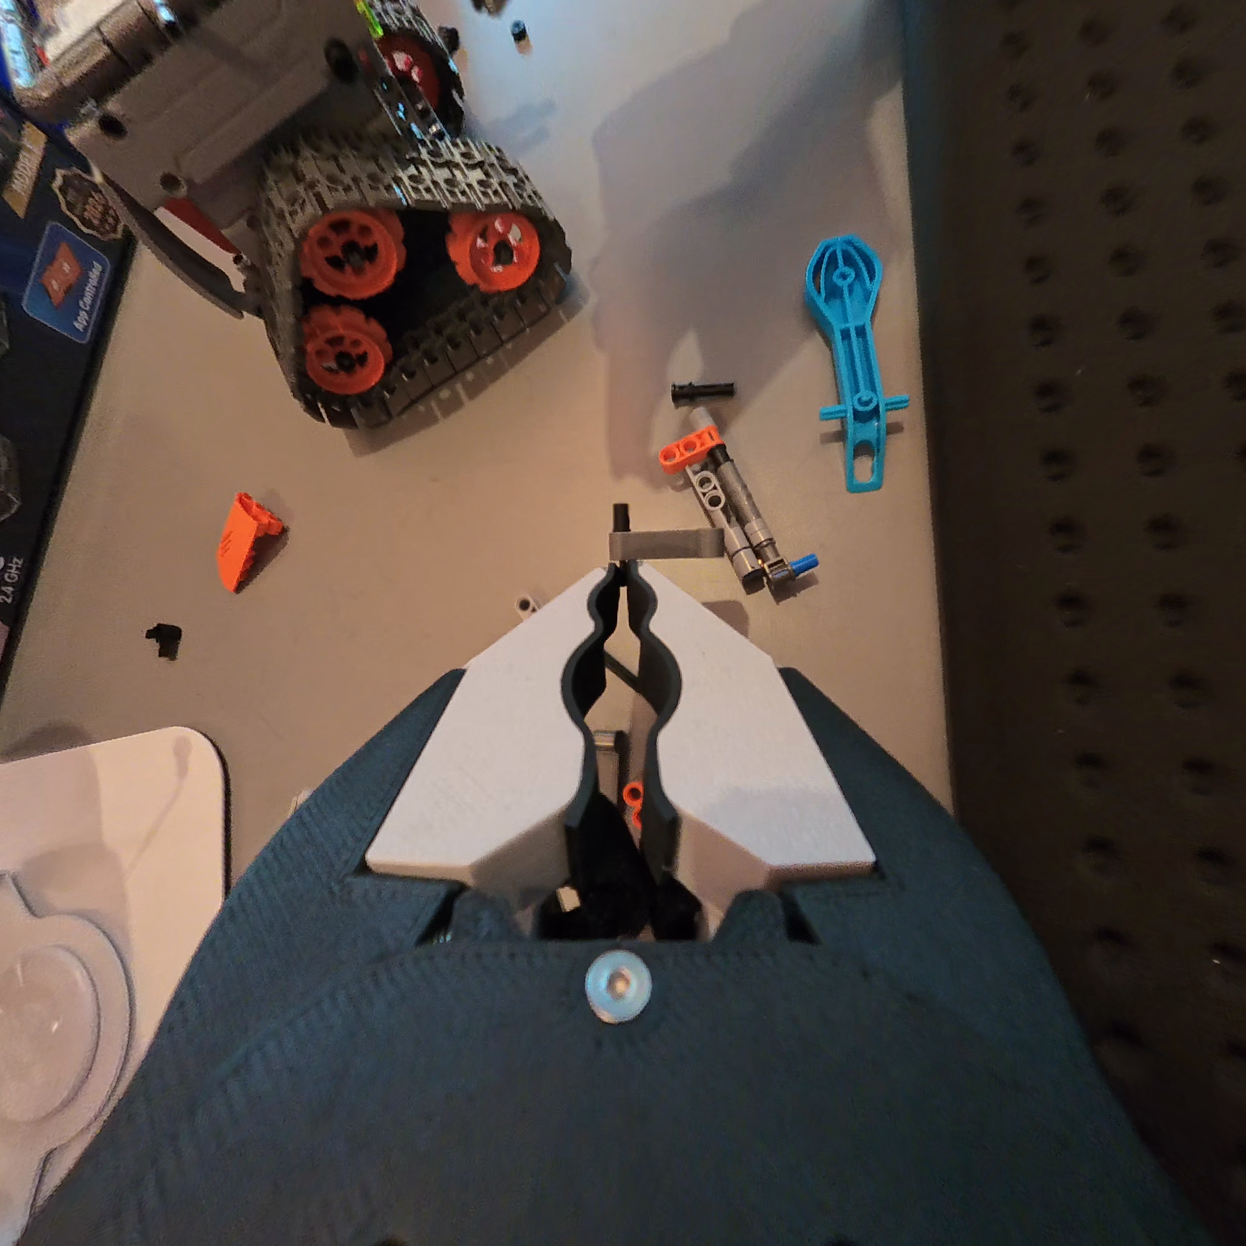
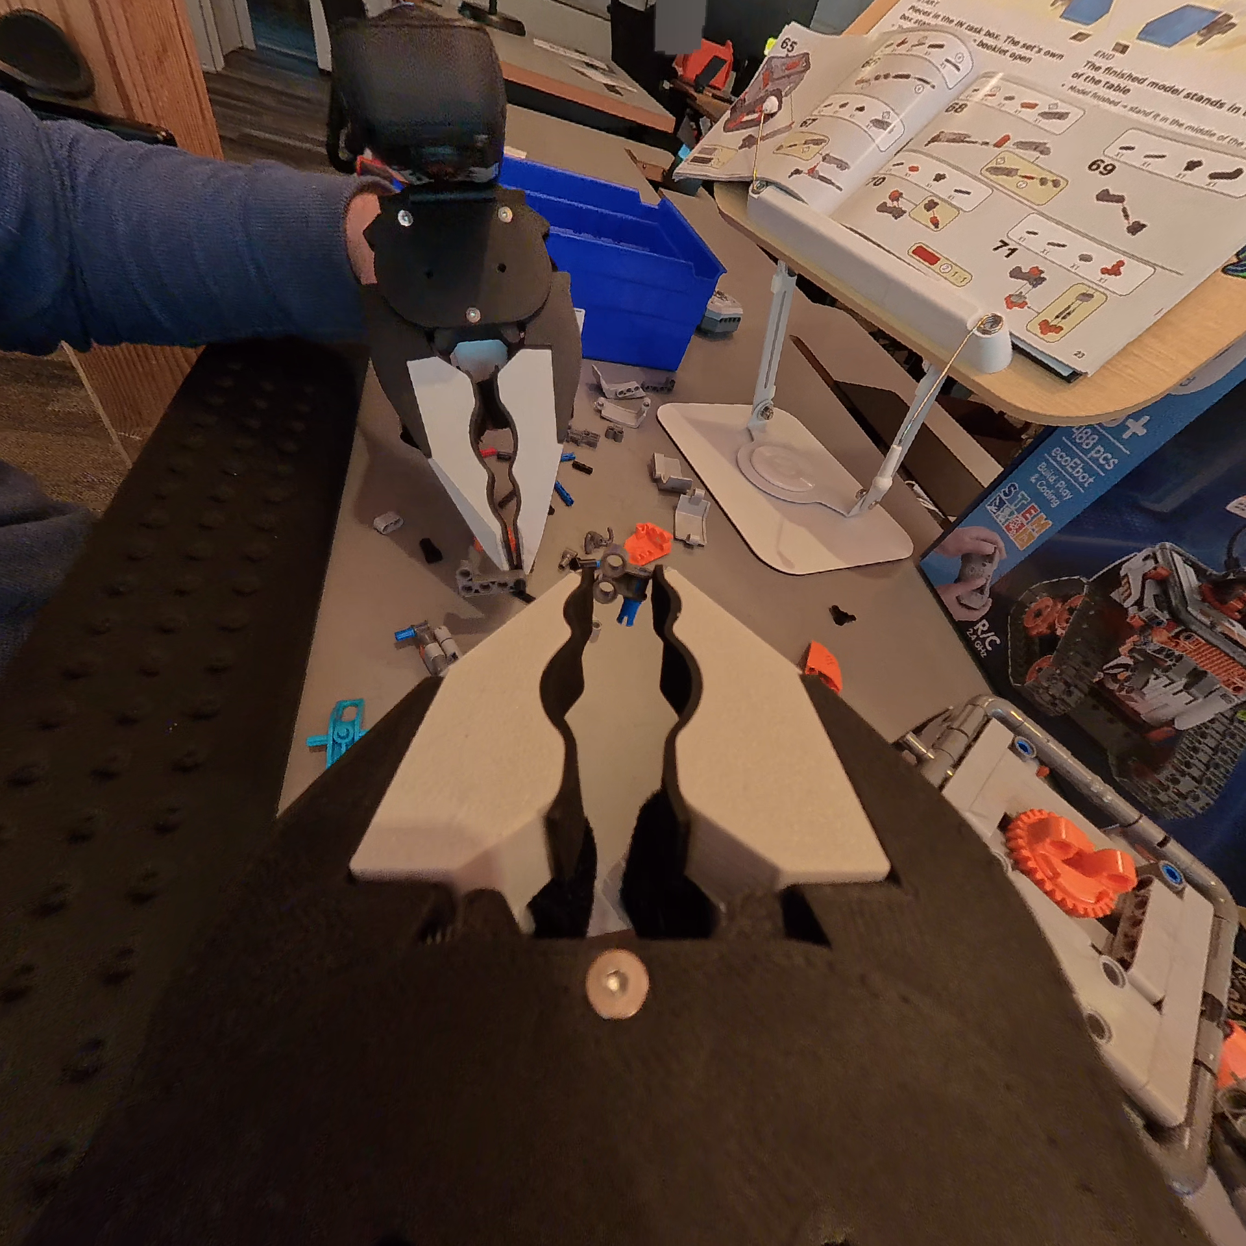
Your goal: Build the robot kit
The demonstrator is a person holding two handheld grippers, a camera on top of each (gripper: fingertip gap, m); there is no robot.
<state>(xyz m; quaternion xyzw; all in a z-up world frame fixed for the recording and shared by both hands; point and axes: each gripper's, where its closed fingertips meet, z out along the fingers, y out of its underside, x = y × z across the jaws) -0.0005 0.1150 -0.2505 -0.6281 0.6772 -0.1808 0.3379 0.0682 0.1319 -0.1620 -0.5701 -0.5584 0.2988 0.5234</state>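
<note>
Your left gripper (image 1: 624,573) pinches a grey beam (image 1: 664,545) upright; your right gripper (image 2: 621,586), narrowly parted, cradles a grey-blue connector (image 2: 617,583) between its tips.

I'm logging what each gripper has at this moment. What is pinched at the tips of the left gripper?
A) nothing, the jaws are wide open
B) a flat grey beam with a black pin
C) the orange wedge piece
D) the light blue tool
B: the left gripper is shut on the grey beam; the orange wedge and light blue tool lie apart on the table.
</note>
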